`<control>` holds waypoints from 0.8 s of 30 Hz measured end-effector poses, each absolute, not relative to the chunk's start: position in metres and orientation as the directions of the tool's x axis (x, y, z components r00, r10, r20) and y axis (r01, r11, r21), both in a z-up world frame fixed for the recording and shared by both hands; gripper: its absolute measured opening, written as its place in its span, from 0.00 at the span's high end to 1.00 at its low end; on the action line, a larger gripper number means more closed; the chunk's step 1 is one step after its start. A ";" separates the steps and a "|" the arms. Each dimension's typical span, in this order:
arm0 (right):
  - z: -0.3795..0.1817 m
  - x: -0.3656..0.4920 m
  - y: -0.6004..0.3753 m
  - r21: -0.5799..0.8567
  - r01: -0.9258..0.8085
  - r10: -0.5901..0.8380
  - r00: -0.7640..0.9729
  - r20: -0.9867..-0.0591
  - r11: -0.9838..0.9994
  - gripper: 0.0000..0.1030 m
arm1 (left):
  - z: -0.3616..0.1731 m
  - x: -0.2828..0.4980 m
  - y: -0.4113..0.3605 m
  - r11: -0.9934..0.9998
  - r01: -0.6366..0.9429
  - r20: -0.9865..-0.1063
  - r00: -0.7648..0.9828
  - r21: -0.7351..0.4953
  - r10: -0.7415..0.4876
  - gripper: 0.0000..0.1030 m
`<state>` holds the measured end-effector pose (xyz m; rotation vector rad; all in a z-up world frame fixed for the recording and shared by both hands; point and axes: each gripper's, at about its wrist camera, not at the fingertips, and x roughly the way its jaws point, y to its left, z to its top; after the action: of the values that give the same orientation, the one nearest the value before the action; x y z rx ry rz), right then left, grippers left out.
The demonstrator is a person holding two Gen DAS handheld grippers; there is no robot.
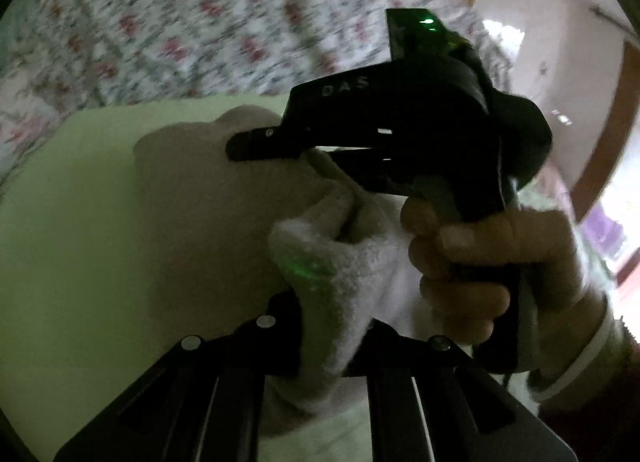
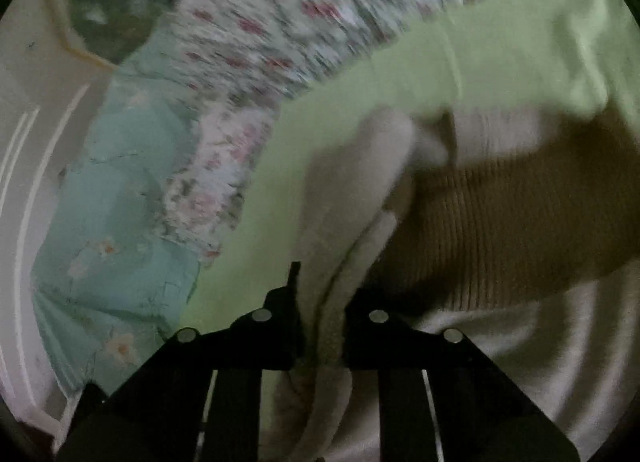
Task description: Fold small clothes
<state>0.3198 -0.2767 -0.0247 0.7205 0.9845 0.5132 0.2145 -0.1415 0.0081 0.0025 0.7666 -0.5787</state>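
Floral bedspread [image 1: 192, 30] motion-blurred; white garment [image 2: 360, 262] cut off below.

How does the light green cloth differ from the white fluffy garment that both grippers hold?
The light green cloth lies spread flat on the floral bedsheet; the white fluffy garment is bunched and lifted in folds on top of it. The green cloth looks smooth, the white garment woolly. The left gripper and right gripper pinch the white garment, not the green cloth. Both are soft fabrics.
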 end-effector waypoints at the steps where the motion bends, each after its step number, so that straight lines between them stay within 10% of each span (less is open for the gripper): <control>1: -0.010 0.313 -0.285 0.724 -0.094 0.663 0.495 -0.562 0.684 0.84 | 0.013 0.214 -0.152 0.831 0.515 -0.649 0.560 -0.213 -0.514 0.92; 16: -0.051 0.266 -0.413 0.532 0.067 0.425 0.522 -0.740 0.844 0.84 | -0.059 0.234 -0.271 0.754 0.569 -0.750 0.329 -0.327 -0.573 0.89; 24: -0.059 0.259 -0.416 0.479 0.080 0.368 0.535 -0.760 0.874 0.82 | -0.049 0.210 -0.251 0.695 0.596 -0.732 0.247 -0.402 -0.635 0.42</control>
<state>0.2588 -0.4155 -0.0587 0.4983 1.0022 0.1806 0.2104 -0.2511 -0.0494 -0.0446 1.0203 -0.8398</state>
